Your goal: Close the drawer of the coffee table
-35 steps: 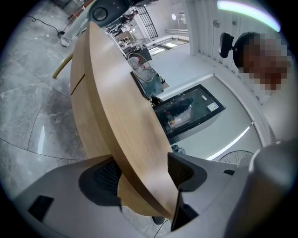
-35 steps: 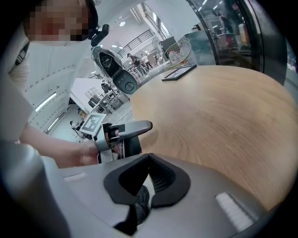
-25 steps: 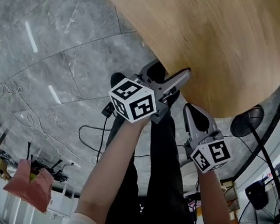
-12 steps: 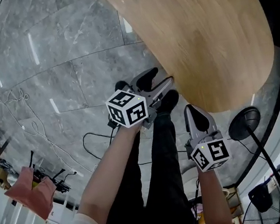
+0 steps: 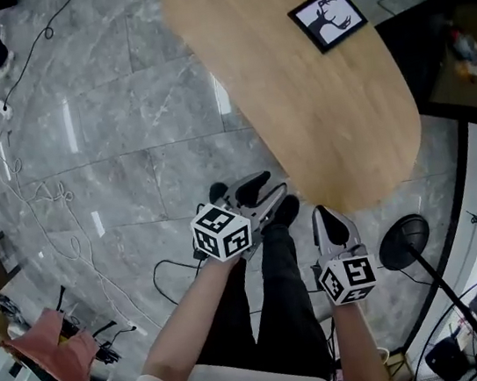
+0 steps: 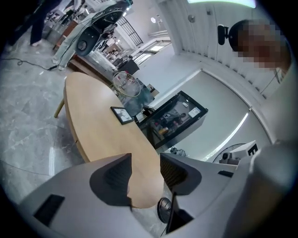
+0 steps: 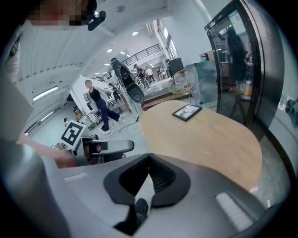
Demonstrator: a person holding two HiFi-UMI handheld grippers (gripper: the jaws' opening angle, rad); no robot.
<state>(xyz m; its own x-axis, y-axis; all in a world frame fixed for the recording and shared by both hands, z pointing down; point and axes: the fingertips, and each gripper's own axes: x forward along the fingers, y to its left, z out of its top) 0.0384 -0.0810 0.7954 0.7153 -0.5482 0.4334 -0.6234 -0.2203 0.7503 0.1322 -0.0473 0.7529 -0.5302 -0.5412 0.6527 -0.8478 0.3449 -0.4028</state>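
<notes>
Left tongs point(image 5: 267, 191), held above the grey floor point(image 5: 110, 160) near the rounded near end of the oval wooden surface point(image 5: 314, 103), stand partly apart and empty, having just been closing. Right tongs point(image 5: 330, 220), just beside them, are pressed together, empty. A framed picture point(image 5: 327, 17) lies toward the surface's far end. The drawer cannot be made out.

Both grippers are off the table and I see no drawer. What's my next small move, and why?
Probably lower the left gripper toward the near edge of the coffee table to check the drawer front. Its fingers have just been closing, with nothing between; the right gripper is shut and empty. No view shows a drawer.
</notes>
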